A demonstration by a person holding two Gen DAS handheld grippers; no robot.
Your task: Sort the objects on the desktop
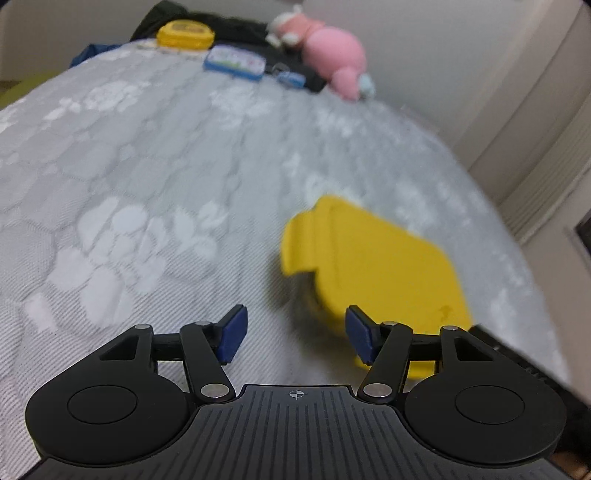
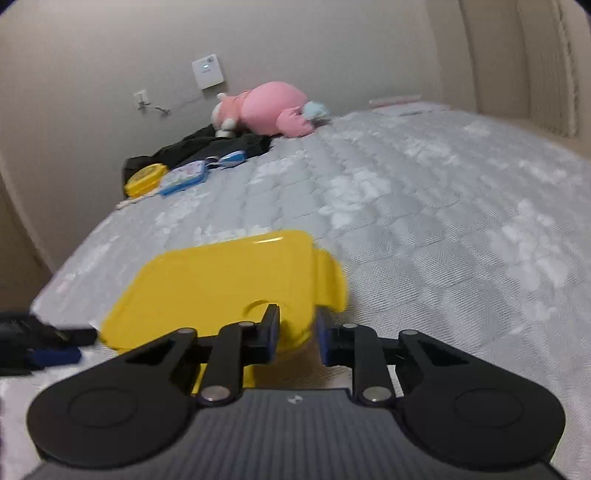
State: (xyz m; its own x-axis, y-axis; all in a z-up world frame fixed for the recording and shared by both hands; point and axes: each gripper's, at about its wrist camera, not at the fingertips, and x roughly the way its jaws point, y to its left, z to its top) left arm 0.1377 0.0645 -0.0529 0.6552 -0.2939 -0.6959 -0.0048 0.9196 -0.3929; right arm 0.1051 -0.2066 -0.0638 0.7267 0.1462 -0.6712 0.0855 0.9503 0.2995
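A yellow lidded box point(image 2: 221, 280) lies on the grey patterned mattress point(image 2: 424, 221). My right gripper point(image 2: 297, 336) is closed on its near edge, with one pad point(image 2: 272, 332) over the lid. In the left wrist view the same box point(image 1: 373, 266) sits ahead to the right. My left gripper point(image 1: 295, 334) is open and empty, and its right pad point(image 1: 360, 338) is just in front of the box's corner. At the far end lie a second yellow box point(image 1: 185, 34), a blue tin point(image 1: 234, 62) and a small blue object point(image 1: 291, 78).
A pink plush toy point(image 2: 266, 109) and dark clothing point(image 2: 207, 147) lie at the far end near the wall. Wall sockets point(image 2: 207, 72) are above them. The mattress edge drops off at the left in the right wrist view. The left gripper shows there as a black part point(image 2: 40, 341).
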